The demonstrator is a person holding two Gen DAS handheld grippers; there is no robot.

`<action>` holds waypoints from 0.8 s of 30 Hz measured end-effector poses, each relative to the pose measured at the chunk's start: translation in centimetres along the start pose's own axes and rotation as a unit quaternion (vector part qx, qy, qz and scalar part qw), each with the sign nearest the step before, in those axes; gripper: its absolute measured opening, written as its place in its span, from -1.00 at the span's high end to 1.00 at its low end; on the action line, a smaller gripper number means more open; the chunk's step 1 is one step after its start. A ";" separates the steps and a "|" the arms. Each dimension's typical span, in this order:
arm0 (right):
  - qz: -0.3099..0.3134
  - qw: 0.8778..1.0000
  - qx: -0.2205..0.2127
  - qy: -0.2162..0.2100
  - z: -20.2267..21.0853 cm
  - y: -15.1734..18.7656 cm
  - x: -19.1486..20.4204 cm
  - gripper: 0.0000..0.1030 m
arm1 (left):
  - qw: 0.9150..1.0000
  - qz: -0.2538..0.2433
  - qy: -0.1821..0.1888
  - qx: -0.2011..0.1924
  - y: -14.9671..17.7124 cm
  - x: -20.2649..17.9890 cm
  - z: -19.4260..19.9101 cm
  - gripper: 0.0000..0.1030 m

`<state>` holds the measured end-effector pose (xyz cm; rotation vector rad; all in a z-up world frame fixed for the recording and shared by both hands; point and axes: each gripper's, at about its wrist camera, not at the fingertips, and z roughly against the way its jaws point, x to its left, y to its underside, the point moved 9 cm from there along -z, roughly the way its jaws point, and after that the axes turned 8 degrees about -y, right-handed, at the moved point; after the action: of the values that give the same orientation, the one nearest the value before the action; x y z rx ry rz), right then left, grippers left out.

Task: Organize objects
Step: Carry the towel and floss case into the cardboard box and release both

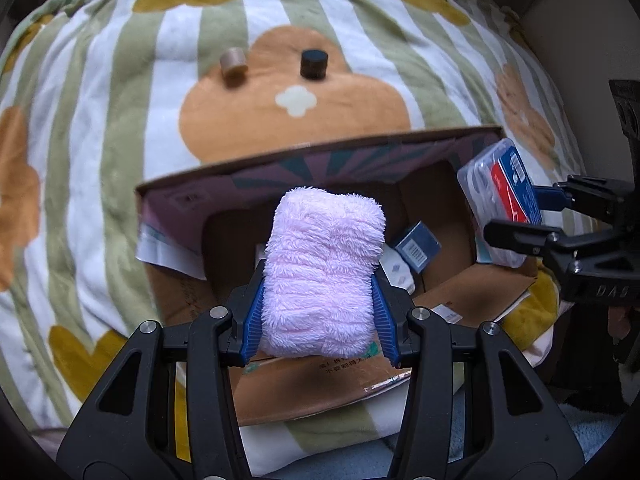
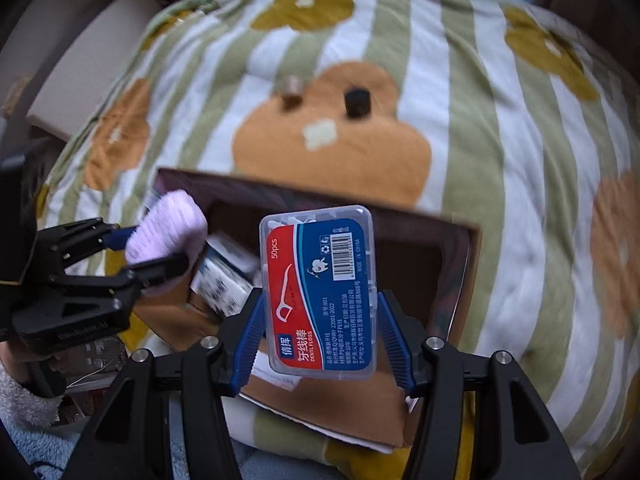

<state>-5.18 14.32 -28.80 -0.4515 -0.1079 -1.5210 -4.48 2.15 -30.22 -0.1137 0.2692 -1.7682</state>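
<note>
My left gripper (image 1: pixel 320 300) is shut on a folded pink fluffy towel (image 1: pixel 324 272) and holds it above an open cardboard box (image 1: pixel 304 164). My right gripper (image 2: pixel 320 320) is shut on a clear dental floss case (image 2: pixel 318 296) with a red and blue label, held over the same box (image 2: pixel 456 240). The case also shows at the right of the left wrist view (image 1: pixel 500 200), and the towel at the left of the right wrist view (image 2: pixel 168 236). Small boxes (image 1: pixel 416 246) lie inside the box.
The box sits on a green-and-white striped blanket (image 1: pixel 120 120) with orange flowers. A tan cylinder (image 1: pixel 233 63) and a black cylinder (image 1: pixel 314 63) stand on the blanket beyond the box; they also show in the right wrist view (image 2: pixel 291 87) (image 2: pixel 357 101).
</note>
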 end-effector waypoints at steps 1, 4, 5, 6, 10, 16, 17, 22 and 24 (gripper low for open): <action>0.000 1.000 0.003 0.007 -0.3 0.4 -0.2 0.00 | 1.000 -0.001 0.000 0.003 0.2 -0.1 -0.3 0.16; -0.004 1.000 0.005 0.012 -0.6 1.2 -0.5 0.00 | 1.000 -0.006 0.003 0.011 0.6 -0.4 -0.7 0.16; -0.006 1.000 0.004 0.011 -0.6 1.3 -0.5 0.00 | 1.000 -0.010 0.000 0.015 0.7 -0.5 -0.8 0.16; -0.008 1.000 0.005 0.008 -0.6 1.4 -0.5 0.00 | 1.000 -0.012 -0.002 0.016 0.7 -0.5 -0.9 0.16; -0.010 1.000 0.003 0.005 -0.5 1.4 -0.4 0.00 | 1.000 -0.019 -0.005 0.012 0.6 -0.5 -0.5 0.16; -0.019 1.000 -0.004 0.015 -0.1 1.2 -0.6 -0.02 | 0.999 -0.027 0.019 0.005 0.2 -1.4 0.4 -0.12; -0.017 1.000 -0.005 0.013 0.0 1.1 -0.5 -0.11 | 0.999 -0.026 0.021 0.005 0.2 -1.5 0.5 -0.61; -0.014 0.999 -0.006 0.045 0.4 1.4 -1.1 -0.49 | 1.000 -0.014 0.023 0.000 0.1 -1.0 1.1 -0.99; -0.018 0.999 -0.006 0.046 0.5 1.7 -1.3 -0.49 | 1.000 -0.008 0.022 0.001 0.3 -0.4 1.2 -0.99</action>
<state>-3.52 15.74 -29.14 -0.3909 -0.0352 -1.5757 -3.80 2.35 -29.13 -0.0757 0.2987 -1.7878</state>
